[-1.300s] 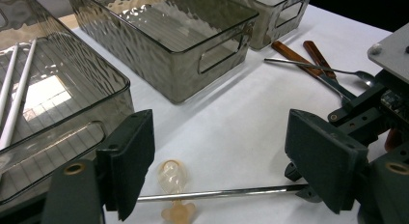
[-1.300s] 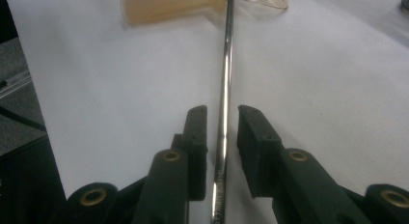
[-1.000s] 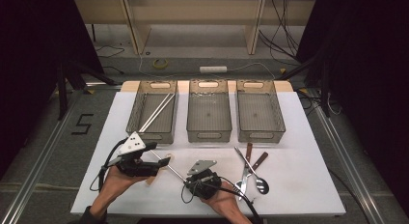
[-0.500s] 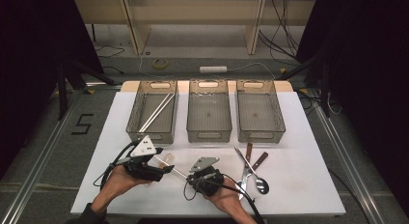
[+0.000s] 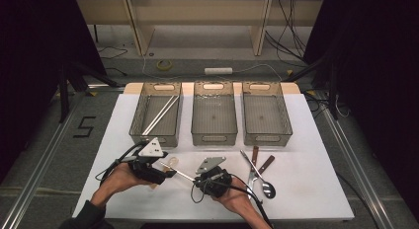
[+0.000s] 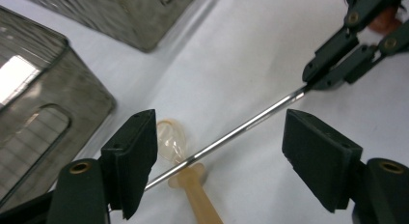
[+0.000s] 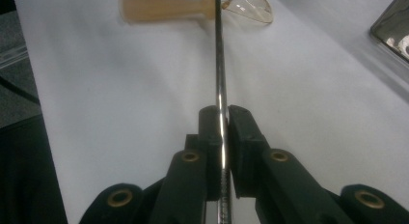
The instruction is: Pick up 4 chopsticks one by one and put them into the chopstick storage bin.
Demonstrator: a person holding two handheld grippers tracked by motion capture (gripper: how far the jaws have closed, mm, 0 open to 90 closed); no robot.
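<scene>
Our left gripper (image 5: 165, 173) has slid closer to the metal stick (image 5: 177, 172), its jaws spread wide around it. Our right gripper (image 7: 223, 119) pinches that stick tight. We see a clear spoon (image 6: 179, 151) under it.

3 bins (image 5: 214, 115), 2 claws (image 5: 170, 172)

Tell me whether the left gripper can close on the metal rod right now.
Probably yes. The left gripper stands open with the rod already running between its jaws, nothing blocking. The right gripper holds the rod's other end clear of the table.
</scene>
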